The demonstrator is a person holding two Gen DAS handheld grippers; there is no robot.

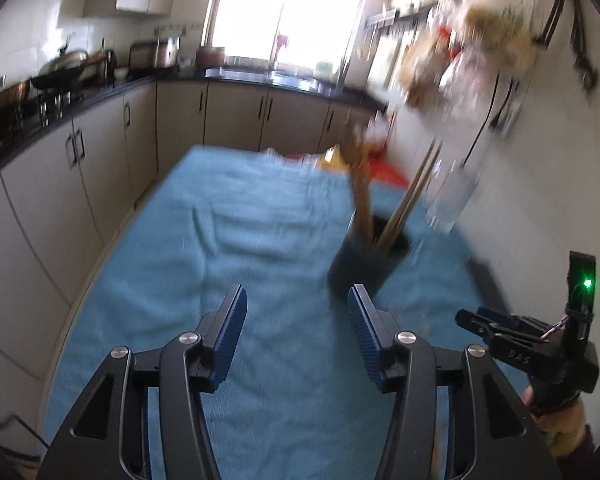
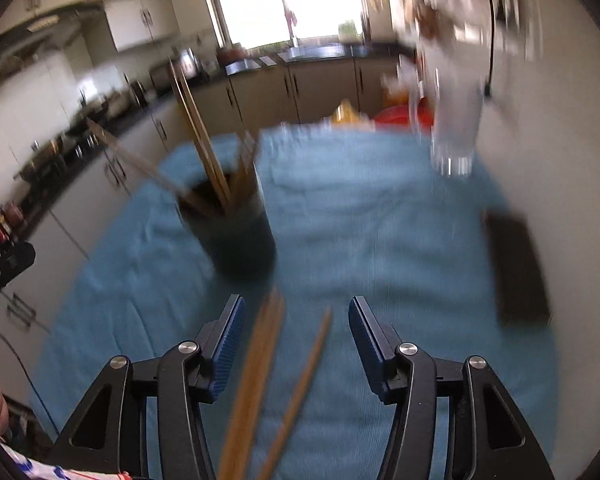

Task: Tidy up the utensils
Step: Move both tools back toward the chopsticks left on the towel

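Your right gripper (image 2: 296,344): spread wide, empty, loose wooden chopsticks (image 2: 260,376) on the blue cloth (image 2: 380,220) between its fingers. Left gripper (image 1: 296,340): wide, empty. Beyond: dark utensil holder (image 2: 236,232), partly filled. Next, likely: close on one chopstick.

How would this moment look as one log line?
left gripper: open, empty | right gripper: open over loose chopsticks | dark holder: utensils inside, on blue cloth
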